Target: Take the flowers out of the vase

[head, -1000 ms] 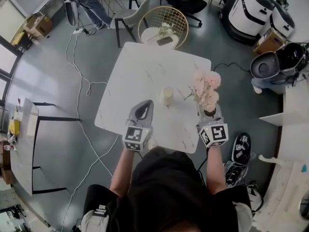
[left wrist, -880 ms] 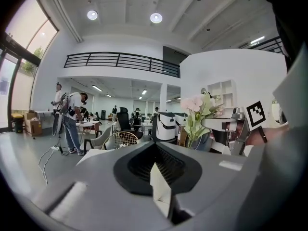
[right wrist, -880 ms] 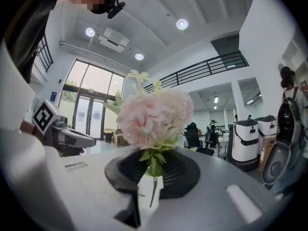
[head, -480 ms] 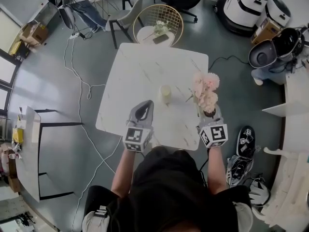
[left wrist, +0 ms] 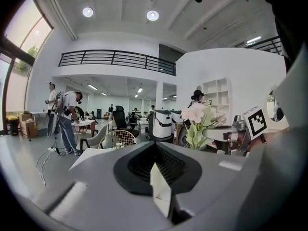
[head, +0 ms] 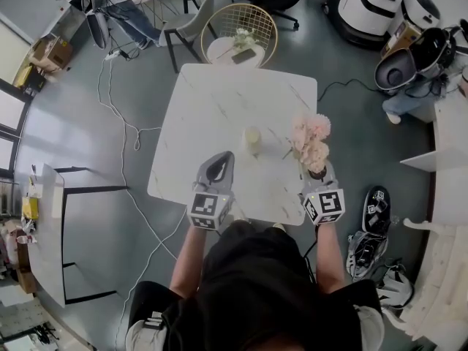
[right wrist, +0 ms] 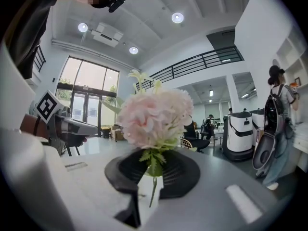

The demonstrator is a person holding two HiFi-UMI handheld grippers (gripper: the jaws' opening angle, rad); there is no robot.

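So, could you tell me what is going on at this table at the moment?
A person at the white marble-look table holds a gripper in each hand. The right gripper is clamped on the stem of the pink flower bunch, held upright beside the small cream vase, out of it. The left gripper is shut and empty.

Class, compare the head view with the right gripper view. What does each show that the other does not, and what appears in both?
Only the head view shows the whole white table, the cream vase standing on it, and the sneakers on the floor. Only the right gripper view shows the thin green stem pinched by the right tool, along with the ceiling lights and a balcony railing. Both views show the pink flowers held up in the right tool and the left tool with its marker cube.
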